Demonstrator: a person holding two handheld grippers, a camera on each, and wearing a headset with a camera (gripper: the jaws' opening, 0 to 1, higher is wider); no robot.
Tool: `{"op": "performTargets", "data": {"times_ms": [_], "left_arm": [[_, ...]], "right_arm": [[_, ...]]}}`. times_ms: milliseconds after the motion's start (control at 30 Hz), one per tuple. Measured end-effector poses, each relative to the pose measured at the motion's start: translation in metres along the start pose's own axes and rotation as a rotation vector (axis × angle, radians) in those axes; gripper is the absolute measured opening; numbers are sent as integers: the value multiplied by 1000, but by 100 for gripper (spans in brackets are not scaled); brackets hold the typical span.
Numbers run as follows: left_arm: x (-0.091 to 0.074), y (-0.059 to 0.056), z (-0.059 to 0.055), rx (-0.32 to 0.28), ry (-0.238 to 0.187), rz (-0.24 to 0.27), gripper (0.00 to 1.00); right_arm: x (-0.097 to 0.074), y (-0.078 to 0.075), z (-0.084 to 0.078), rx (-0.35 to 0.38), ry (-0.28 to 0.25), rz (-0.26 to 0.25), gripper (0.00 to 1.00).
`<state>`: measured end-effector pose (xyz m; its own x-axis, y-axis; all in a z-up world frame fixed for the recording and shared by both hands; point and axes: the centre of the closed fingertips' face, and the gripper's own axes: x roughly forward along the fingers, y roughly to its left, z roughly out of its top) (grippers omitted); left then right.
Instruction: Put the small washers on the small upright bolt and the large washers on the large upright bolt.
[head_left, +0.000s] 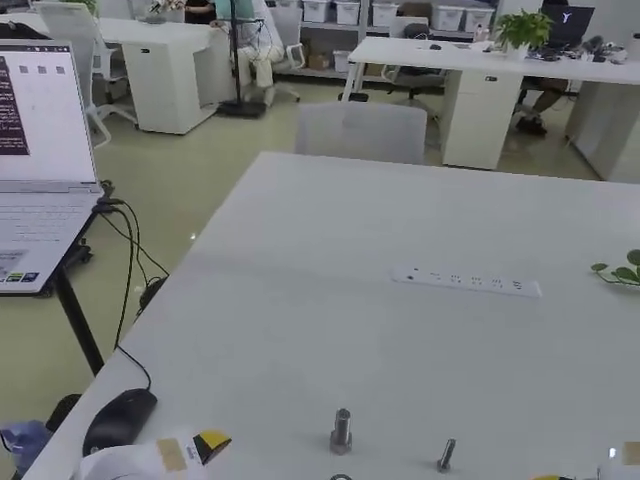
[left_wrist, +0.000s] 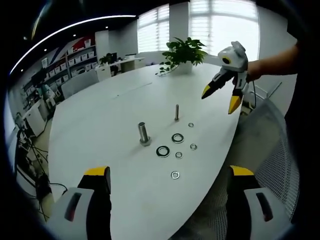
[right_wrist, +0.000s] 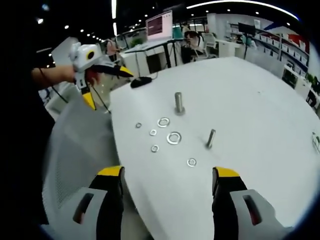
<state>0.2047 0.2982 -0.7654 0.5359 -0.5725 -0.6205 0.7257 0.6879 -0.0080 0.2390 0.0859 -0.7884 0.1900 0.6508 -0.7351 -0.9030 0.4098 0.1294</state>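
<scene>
Nothing legible: the laptop screen (head_left: 45, 110) carries lines of text (too blurred to read).

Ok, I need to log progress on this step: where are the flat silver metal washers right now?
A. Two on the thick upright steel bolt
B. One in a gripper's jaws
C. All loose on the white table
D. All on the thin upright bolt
C: the six silver washers lie flat on the white table beside the thick upright steel bolt and the thin upright bolt, both bare.
</scene>
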Motion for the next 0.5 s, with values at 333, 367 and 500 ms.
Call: {"op": "performTargets", "data": {"times_ms": [333, 367, 500], "left_arm": [[9, 2, -1, -3, -13, -39, 97], [9, 1, -1, 5, -6, -42, 97], [8, 0, -4, 60, 17, -52, 96]], "right_arm": [[19, -11, -7, -79, 146, -4, 62], [20, -13, -7, -82, 161, -6, 61], [25, -19, -8, -93, 187, -6, 58]]}}
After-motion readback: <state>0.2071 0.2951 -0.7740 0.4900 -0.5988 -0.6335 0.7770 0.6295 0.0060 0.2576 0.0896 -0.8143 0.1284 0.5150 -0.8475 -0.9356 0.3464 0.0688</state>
